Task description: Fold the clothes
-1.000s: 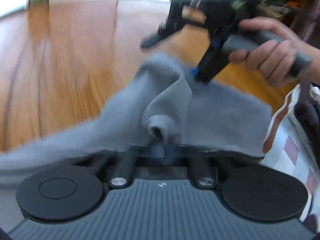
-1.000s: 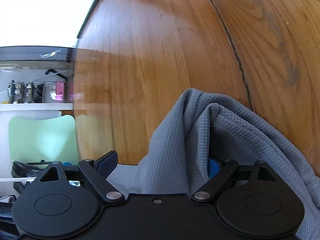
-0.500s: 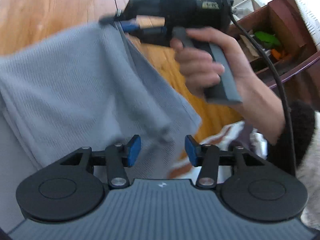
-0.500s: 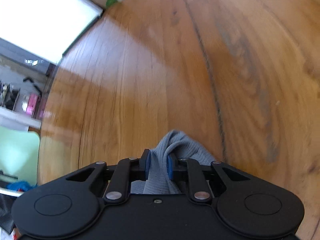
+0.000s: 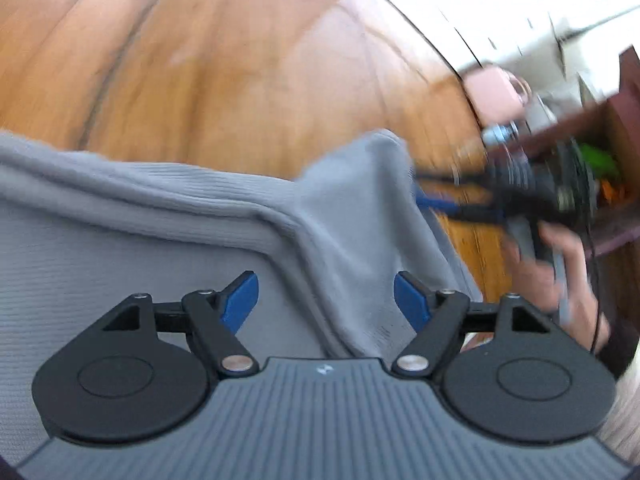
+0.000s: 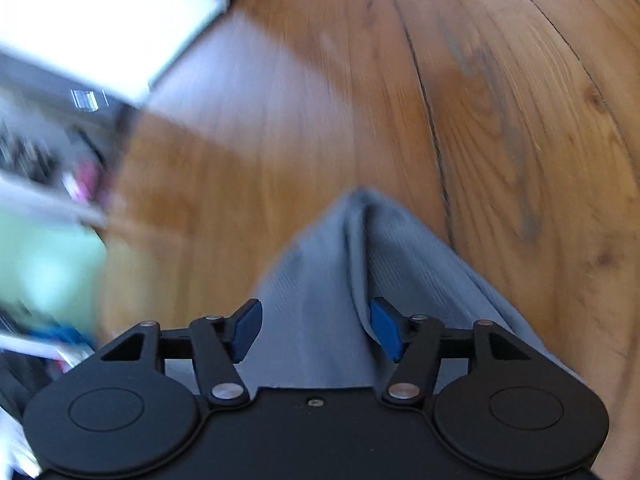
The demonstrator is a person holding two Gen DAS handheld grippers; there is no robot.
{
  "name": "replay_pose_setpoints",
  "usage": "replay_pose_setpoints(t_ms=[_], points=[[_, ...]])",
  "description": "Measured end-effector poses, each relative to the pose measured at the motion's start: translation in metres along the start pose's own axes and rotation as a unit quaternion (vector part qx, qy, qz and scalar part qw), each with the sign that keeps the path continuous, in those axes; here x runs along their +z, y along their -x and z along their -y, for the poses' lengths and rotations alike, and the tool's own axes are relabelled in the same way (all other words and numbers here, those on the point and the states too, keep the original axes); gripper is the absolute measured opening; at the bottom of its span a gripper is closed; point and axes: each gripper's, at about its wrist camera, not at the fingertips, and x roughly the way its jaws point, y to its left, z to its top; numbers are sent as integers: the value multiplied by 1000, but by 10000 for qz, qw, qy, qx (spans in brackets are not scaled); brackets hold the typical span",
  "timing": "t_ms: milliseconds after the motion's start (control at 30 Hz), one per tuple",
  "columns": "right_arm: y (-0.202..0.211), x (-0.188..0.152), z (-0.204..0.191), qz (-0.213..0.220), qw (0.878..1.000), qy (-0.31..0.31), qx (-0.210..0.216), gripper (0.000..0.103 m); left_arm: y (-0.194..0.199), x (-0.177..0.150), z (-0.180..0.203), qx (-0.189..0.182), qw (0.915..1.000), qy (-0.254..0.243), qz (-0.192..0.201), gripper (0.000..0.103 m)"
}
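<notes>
1. Grey garment (image 5: 168, 240), fine ribbed knit, lies on a wooden table (image 5: 224, 72); it fills the near and left part of the left wrist view.
2. A thick rolled edge of the garment runs from far left to the middle of that view, then bends down toward the near side.
3. Right of the bend, a raised flap of the same cloth stands up in a peak.
4. Left gripper (image 5: 326, 300): blue pads well apart, jaws opening. Cloth lies between and under them, but neither pad presses on it.
5. Right gripper (image 6: 316, 328): blue pads apart, jaws opening. A fold of the garment (image 6: 352, 264) rises in a ridge between the pads; the right pad sits just beside the fold, and whether it touches I cannot tell. No clamp visible.
6. In the left wrist view the right gripper (image 5: 440, 202) shows at the right, blurred, its blue tip at the edge of the raised flap. A person's hand (image 5: 548, 268) holds its handle.
7. Table surface is orange-brown wood with dark grain lines (image 6: 428, 92); bare boards extend to the far side in both views.
8. Beyond the table edge at far right in the left wrist view: a dark red-brown shelf unit (image 5: 624, 96) with green and orange items, too blurred to name.
9. Both views carry motion blur.
</notes>
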Motion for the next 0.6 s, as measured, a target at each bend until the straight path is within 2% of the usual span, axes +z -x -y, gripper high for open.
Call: replay_pose_setpoints(t_ms=[67,133,300,400,433,467,500,567,600], points=[[-6,-7,-7,-215,9979,367,-492,66,-4,1,-11,-169,9994,291,-30,74],[-6,-11,-9,-218,9968,533,-552,66,-14,3,-14,-293,9986,449,-27,74],[-9,3,8,-30,9999,-128,83,68,-42,5,-11,-593,9962,625,81,74],[-17,15,18,136,9980,-506,361,70,-58,9,-4,-601,9957,665,210,72],[-20,19,22,198,9967,-625,480,74,-60,10,-2,-554,9962,622,269,70],[-23,23,23,271,9950,-760,582,77,-62,11,0,-508,9965,578,328,64],[-26,26,24,329,9937,-845,661,84,-62,13,2,-422,9973,481,367,41],[-33,32,24,442,9906,-1009,814,86,-59,17,8,-192,9989,156,395,11],[-33,35,18,498,9921,-881,740,80,-57,20,11,-107,9990,10,439,10]])
